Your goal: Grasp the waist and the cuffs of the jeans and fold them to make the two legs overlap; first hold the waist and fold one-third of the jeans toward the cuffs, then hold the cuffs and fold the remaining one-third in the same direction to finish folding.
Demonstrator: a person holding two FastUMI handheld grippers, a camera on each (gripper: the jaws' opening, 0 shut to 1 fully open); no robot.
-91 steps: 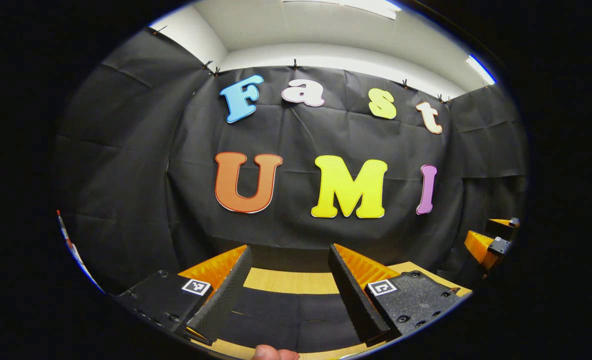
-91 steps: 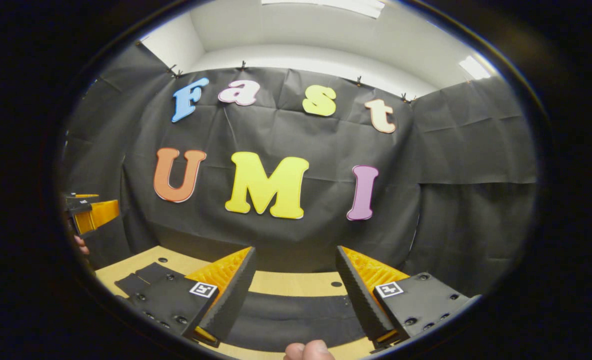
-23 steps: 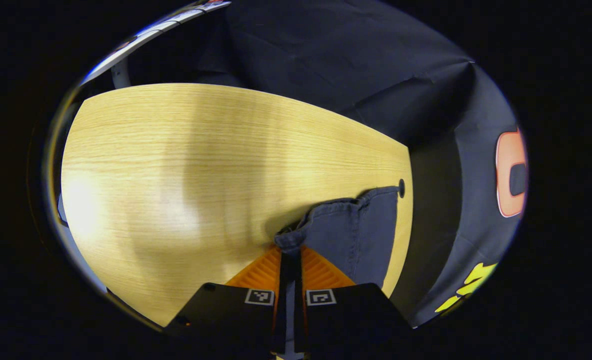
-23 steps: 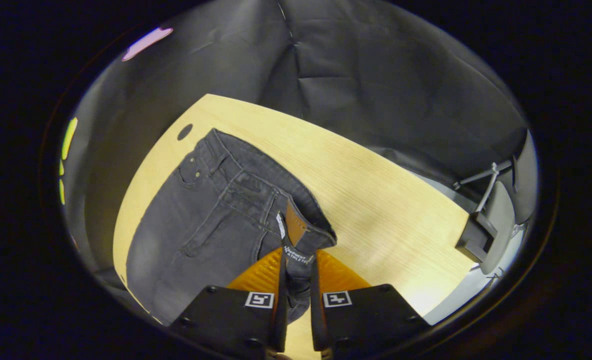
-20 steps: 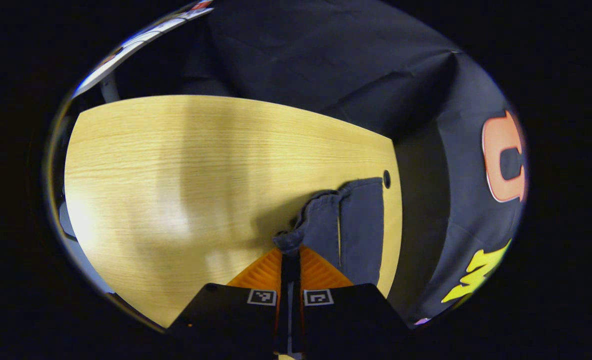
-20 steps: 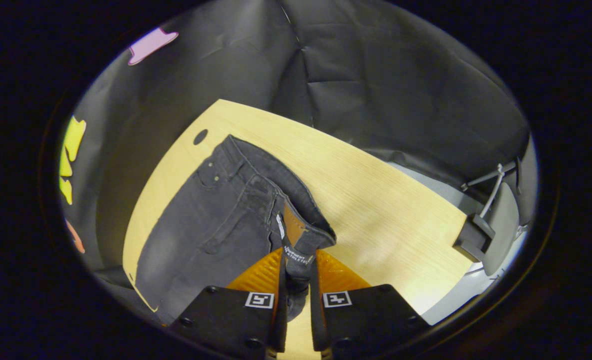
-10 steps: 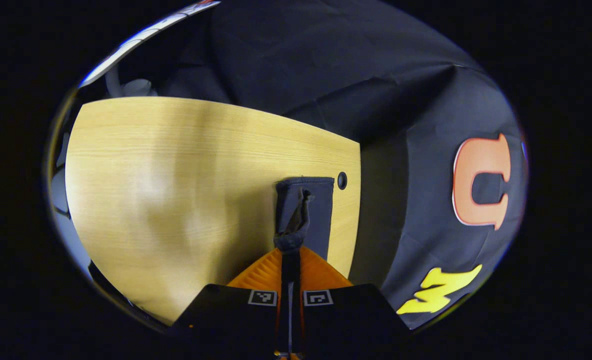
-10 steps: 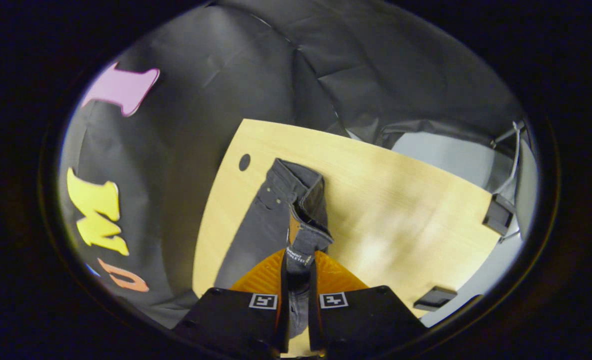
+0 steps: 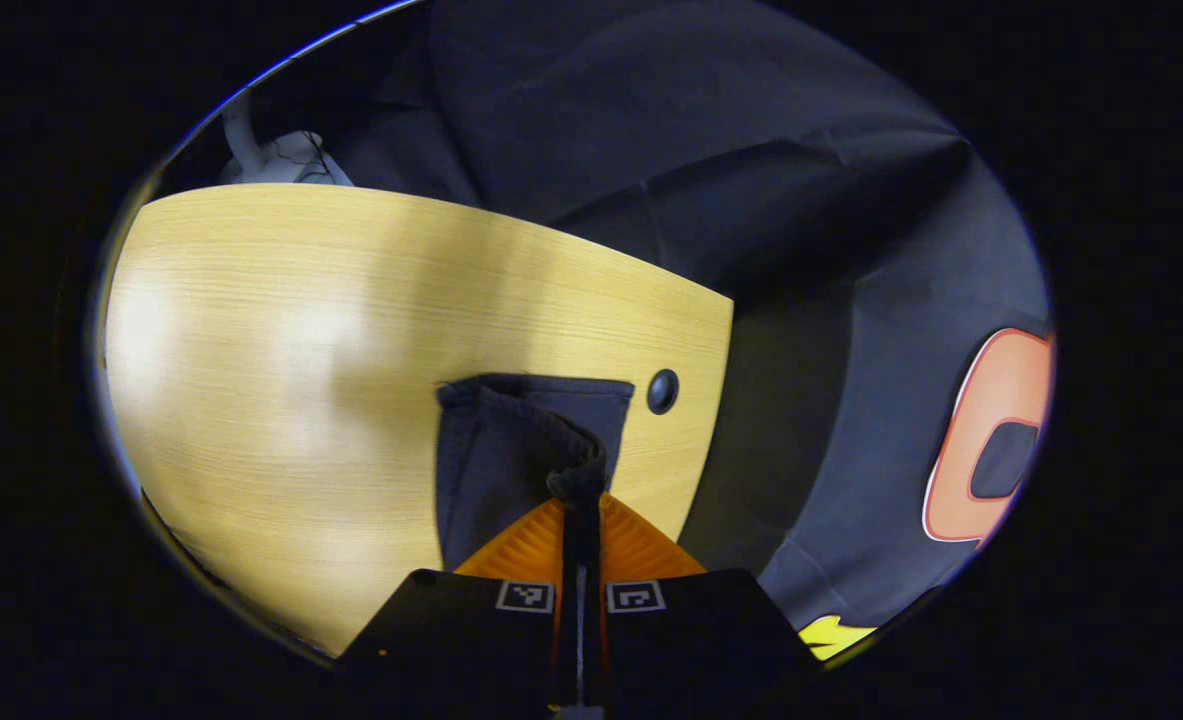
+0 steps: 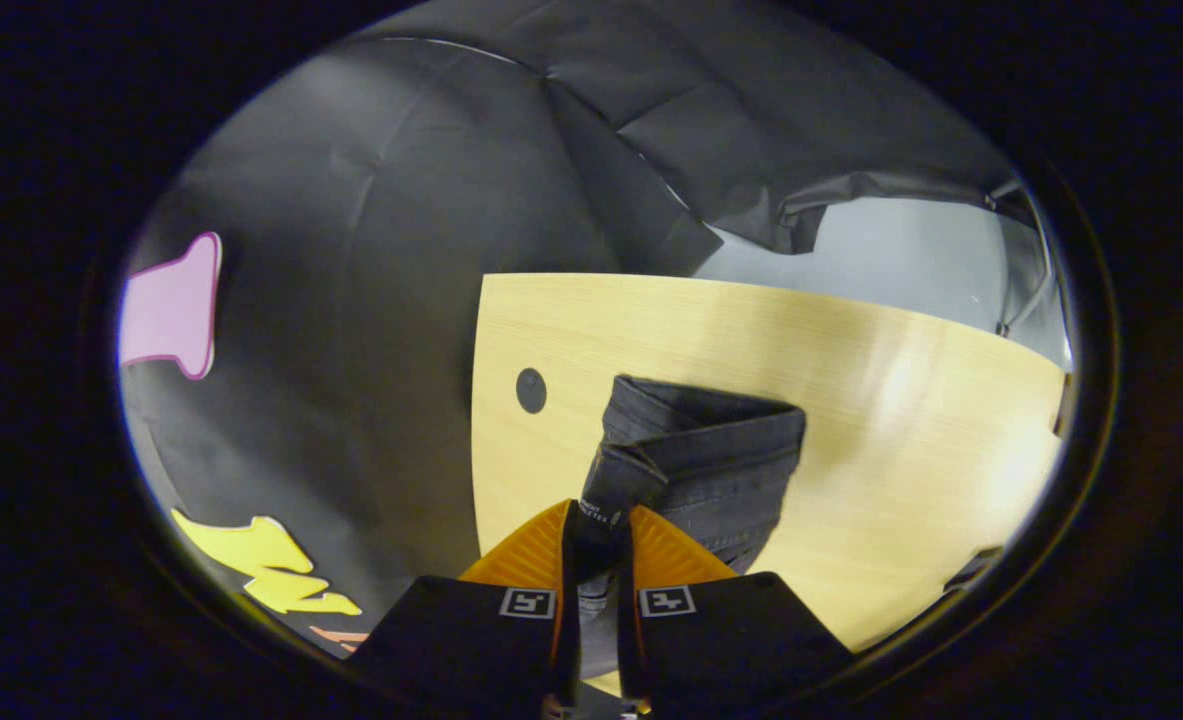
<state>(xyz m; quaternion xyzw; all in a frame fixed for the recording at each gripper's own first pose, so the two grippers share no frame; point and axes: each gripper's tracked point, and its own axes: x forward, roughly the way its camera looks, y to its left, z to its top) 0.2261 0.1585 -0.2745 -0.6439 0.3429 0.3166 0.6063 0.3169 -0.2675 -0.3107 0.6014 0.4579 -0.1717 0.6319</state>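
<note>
The dark grey jeans lie on a light wooden table [image 9: 281,330]. In the left gripper view my left gripper [image 9: 578,492] is shut on a cuff [image 9: 576,480], lifted above the leg end [image 9: 496,440] that rests on the wood. In the right gripper view my right gripper [image 10: 596,520] is shut on the waistband [image 10: 601,510], and the waist end of the jeans [image 10: 716,450] hangs and folds beneath it. The stretch of the jeans between the two ends is hidden behind the gripper bodies.
A round dark hole [image 9: 662,390] in the tabletop sits near the table's edge beside the cuffs; a similar hole [image 10: 530,390] lies left of the waist. The black cloth wall [image 10: 351,300] stands close behind the table [image 10: 901,400]. Bare wood stretches away from both ends.
Both grippers, earlier open and facing the wall, have shut on the jeans. Over the last second both have carried their ends across the lower leg, so the spread cloth has narrowed and doubled.
</note>
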